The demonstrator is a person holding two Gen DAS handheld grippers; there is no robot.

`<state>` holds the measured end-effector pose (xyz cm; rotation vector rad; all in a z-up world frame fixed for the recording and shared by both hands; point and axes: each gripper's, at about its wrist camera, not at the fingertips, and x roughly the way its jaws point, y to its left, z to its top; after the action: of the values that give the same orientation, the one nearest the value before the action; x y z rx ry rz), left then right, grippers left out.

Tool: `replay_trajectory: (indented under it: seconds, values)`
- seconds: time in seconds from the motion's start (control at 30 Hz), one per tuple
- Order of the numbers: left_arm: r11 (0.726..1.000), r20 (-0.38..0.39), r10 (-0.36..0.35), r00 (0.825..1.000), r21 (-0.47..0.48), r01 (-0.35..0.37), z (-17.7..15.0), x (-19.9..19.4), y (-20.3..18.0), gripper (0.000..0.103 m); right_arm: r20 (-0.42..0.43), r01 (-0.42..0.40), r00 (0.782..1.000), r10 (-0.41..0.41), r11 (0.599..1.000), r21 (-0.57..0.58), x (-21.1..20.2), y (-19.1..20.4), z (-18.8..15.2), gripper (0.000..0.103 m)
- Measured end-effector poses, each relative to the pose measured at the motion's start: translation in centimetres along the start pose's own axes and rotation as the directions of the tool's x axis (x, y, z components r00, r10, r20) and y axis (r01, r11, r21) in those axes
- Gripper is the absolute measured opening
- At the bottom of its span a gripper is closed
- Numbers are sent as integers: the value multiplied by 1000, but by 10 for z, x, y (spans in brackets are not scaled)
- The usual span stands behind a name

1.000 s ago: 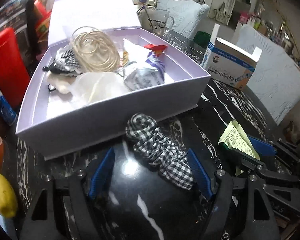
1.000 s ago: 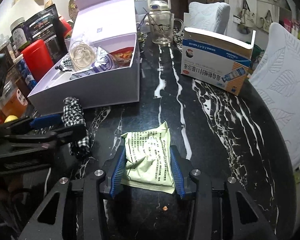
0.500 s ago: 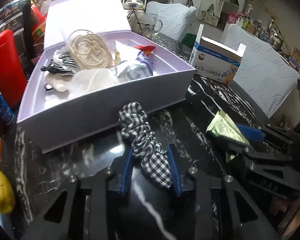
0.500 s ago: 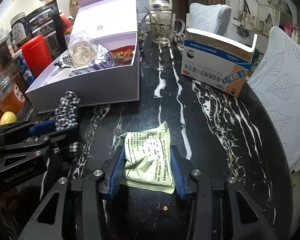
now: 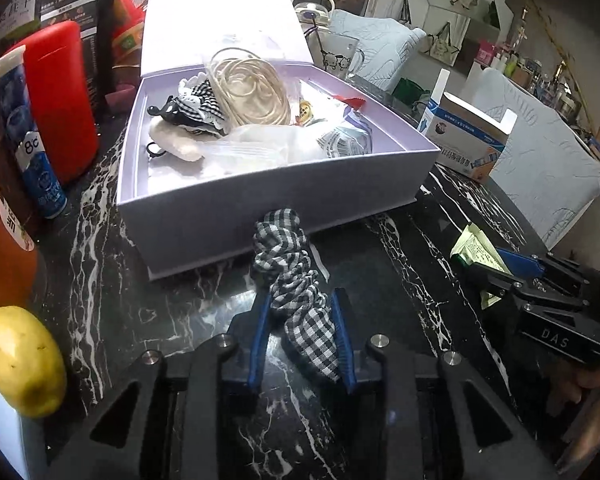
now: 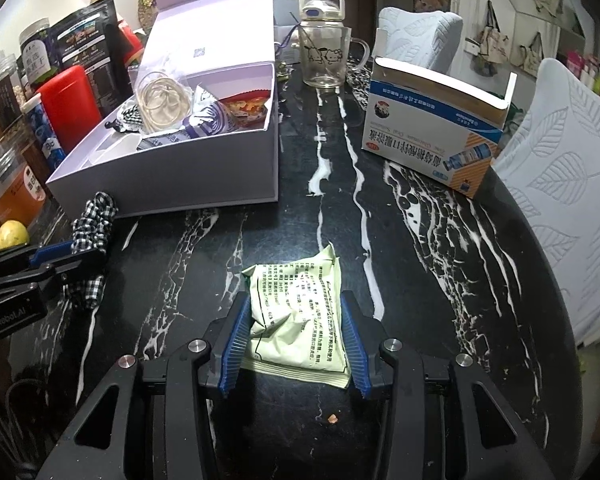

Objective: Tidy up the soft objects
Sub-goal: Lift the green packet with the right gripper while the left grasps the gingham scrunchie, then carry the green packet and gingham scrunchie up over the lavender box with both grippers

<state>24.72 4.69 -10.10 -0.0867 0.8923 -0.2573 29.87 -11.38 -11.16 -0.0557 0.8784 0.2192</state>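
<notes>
Midway through the tidy-up: the lilac box [image 5: 260, 196] at the far left of the black marble surface [image 6: 420, 240] already holds a bag of hair ties [image 5: 252, 92], a checked bow [image 5: 198, 108] and wrapped packets. 2 soft items remain outside. The left tongs [image 5: 300, 332] are closing, pads pressing the checked scrunchie [image 5: 288, 264] just in front of the box; the right tongs [image 6: 296, 340] clamp a pale green sachet [image 6: 300, 312] near the surface's middle.
</notes>
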Motion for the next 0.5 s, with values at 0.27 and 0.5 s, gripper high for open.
replay_trajectory:
  seconds: [0.27,0.5]
  values:
    - [1000,1,5,1000,-4,-5,0,0,0,29,-1,0,1000,0,1000,0,0,0,0,44]
    - [1000,9,1,1000,-11,-1,-2,-3,1,27,4,-2,1000,2,1000,26,-2,-2,0,43]
